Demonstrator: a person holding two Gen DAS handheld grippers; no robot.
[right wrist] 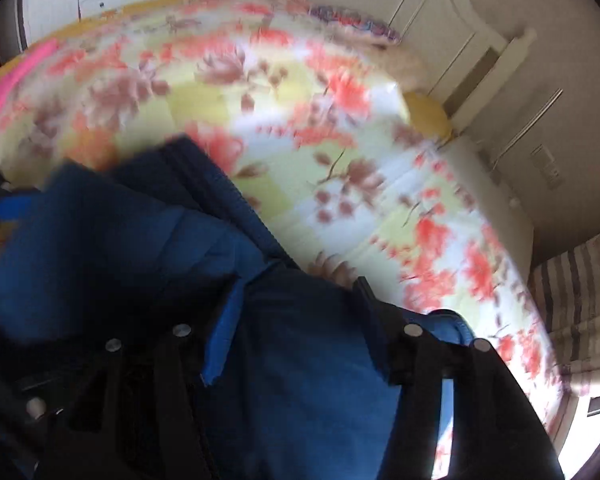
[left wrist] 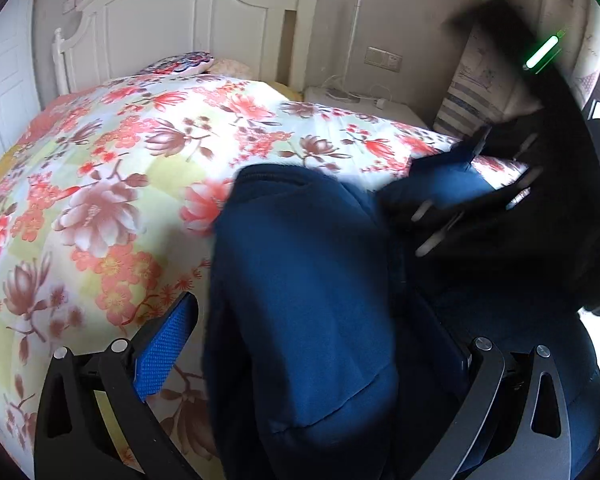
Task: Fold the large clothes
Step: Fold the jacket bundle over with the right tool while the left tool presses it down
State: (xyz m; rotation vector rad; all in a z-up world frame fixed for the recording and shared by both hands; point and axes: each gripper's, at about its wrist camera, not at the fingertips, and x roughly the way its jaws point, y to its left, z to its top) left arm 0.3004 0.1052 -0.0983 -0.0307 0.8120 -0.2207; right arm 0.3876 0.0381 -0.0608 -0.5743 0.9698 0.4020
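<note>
A bulky dark blue garment lies bunched on the floral bedspread. In the left wrist view my left gripper straddles the bunched fabric. Its blue left pad stands just clear of the cloth, so it is open. My right gripper shows blurred at the right, with a fold of blue cloth between its jaws. In the right wrist view the right gripper is shut on the same garment, whose fabric fills the gap between its fingers. A ribbed hem trails up to the left.
A white headboard and a patterned pillow stand at the bed's far end. A white nightstand with cables sits to the right of the bed. A pink cloth lies at the bed's far left edge. Striped curtains hang at the right.
</note>
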